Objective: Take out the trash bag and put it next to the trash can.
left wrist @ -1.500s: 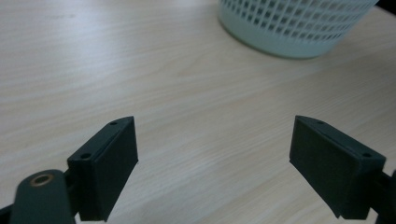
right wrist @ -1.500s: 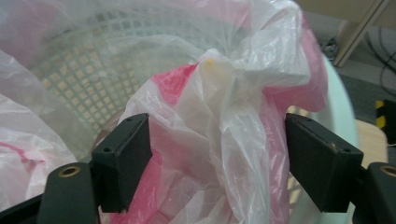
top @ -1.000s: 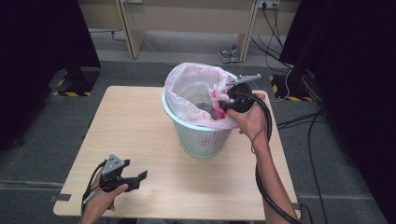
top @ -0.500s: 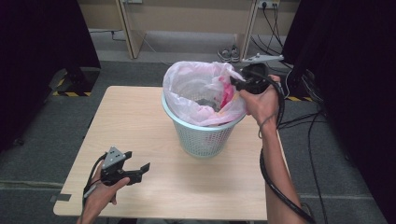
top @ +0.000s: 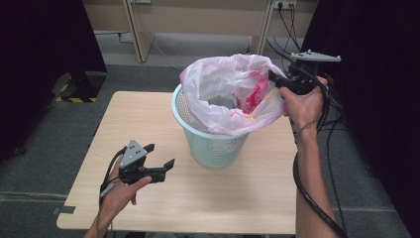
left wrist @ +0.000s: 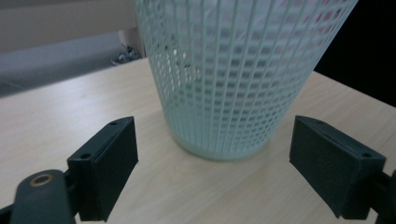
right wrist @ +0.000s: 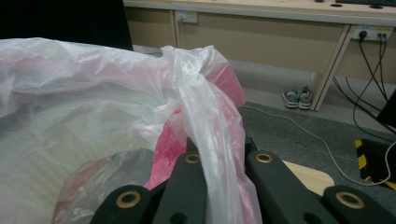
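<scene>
A pale green mesh basket (top: 214, 141) stands in the middle of the wooden table (top: 247, 193), lined with a thin pink-and-clear plastic bag (top: 225, 99). My right gripper (top: 275, 82) is shut on the bag's right rim and holds it lifted above the basket; in the right gripper view the bag film (right wrist: 205, 126) runs pinched between the two black jaws. My left gripper (top: 159, 159) hovers open over the table, left of the basket. In the left gripper view its jaws stand wide apart with the basket wall (left wrist: 233, 79) ahead and nothing between them.
Table legs and wooden furniture (top: 138, 29) stand behind the table. Cables (top: 289, 20) and a wall socket lie at the far right, and a pair of shoes (right wrist: 296, 98) sits on the grey floor. Black curtains hang on both sides.
My right gripper has risen and drawn right, pulling the bag's rim up and out of the basket. My left gripper has lifted off the table, moving toward the basket.
</scene>
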Tool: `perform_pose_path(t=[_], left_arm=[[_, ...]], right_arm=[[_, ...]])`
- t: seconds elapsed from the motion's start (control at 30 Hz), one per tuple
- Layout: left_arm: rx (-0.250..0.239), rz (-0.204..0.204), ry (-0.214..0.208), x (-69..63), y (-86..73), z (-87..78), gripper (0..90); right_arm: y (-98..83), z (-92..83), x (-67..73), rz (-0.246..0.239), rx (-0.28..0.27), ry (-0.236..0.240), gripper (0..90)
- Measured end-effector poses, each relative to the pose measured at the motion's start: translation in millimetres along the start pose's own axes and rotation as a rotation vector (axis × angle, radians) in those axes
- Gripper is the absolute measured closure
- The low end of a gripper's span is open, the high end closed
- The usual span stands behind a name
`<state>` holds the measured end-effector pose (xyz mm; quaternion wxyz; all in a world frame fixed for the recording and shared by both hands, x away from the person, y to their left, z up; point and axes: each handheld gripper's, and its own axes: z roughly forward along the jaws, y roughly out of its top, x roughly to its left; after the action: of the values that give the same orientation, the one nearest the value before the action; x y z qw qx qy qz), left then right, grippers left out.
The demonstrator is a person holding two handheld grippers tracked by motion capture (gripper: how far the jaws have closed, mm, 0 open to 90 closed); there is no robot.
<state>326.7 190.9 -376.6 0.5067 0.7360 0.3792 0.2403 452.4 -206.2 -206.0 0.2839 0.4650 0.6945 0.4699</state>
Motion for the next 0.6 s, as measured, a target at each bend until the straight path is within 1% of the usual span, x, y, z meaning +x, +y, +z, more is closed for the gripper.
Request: perform_pose_path(t=[0.17,0.27,0.3,0.33,0.37,0.43,0.5,0.53,0.57,0.6], left_arm=[[-0.041,0.044,-0.013,-13.0,31.2,5.4,14.7],[-0.061,0.081,-0.007,-20.0,50.1,11.0,14.7],[-0.072,0.103,0.000,-21.3,56.5,13.0,14.7],[-0.072,0.098,0.000,-23.6,62.1,15.0,14.7],[-0.069,0.112,-0.001,-24.2,68.0,17.4,14.7],[-0.063,0.110,-0.007,-25.2,78.5,23.7,14.7],[-0.051,0.134,0.011,-25.5,88.0,30.7,14.8],[-0.037,0.143,0.010,-25.8,92.3,34.2,14.8],[-0.028,0.134,-0.006,-26.4,96.0,37.6,12.4],[-0.021,0.126,-0.022,-26.9,99.6,40.7,12.3]], right_arm=[[-4.4,-4.8,-14.0,0.041,-0.021,-0.018,89.8],[-9.4,-4.4,-19.2,0.050,-0.015,-0.022,89.8],[-10.8,-4.2,-21.0,0.050,-0.013,-0.023,89.8],[-12.1,-4.1,-22.2,0.056,-0.012,-0.021,89.8],[-13.3,-4.0,-23.4,0.057,-0.011,-0.021,89.8],[-15.0,-4.0,-25.6,0.063,-0.009,-0.022,89.8],[-16.2,-4.2,-27.1,0.070,-0.007,-0.020,89.8],[-16.6,-4.3,-27.7,0.070,-0.006,-0.021,89.8],[-16.8,-4.4,-28.0,0.071,-0.005,-0.021,89.8],[-16.8,-4.5,-28.3,0.072,-0.005,-0.021,89.8]])
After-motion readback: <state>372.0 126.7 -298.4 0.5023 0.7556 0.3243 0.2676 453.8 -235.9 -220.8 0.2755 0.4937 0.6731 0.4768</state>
